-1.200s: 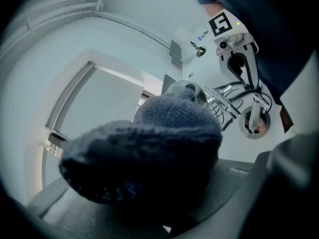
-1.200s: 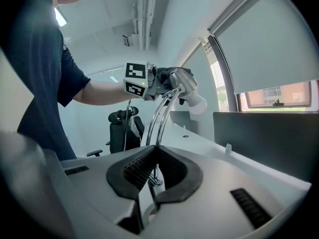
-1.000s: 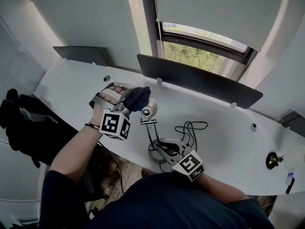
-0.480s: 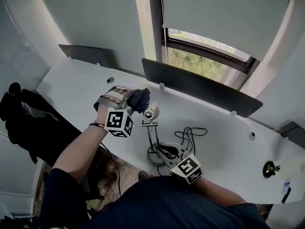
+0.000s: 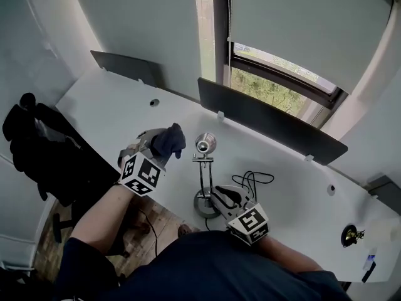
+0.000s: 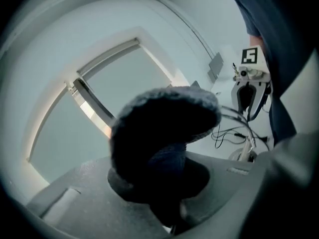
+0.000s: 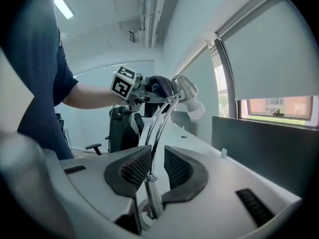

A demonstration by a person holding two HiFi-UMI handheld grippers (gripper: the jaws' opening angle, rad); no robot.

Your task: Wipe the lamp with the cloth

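A chrome desk lamp stands near the front edge of the white desk, with its round head on a thin curved stem above a round base. My left gripper is shut on a dark blue cloth, which hangs just left of the lamp head with a small gap. In the left gripper view the cloth bulges out of the jaws and hides them. My right gripper is shut on the stem low down; the stem runs up between its ribbed pads.
A black cable lies coiled on the desk behind the lamp base. A dark divider panel runs along the desk's far edge under the window. A black chair with dark clothing stands left of the desk. A small round fitting sits far right.
The left gripper with the cloth has drawn back left and nearer from the lamp head, which it touched a second ago. The right gripper keeps its hold on the stem.
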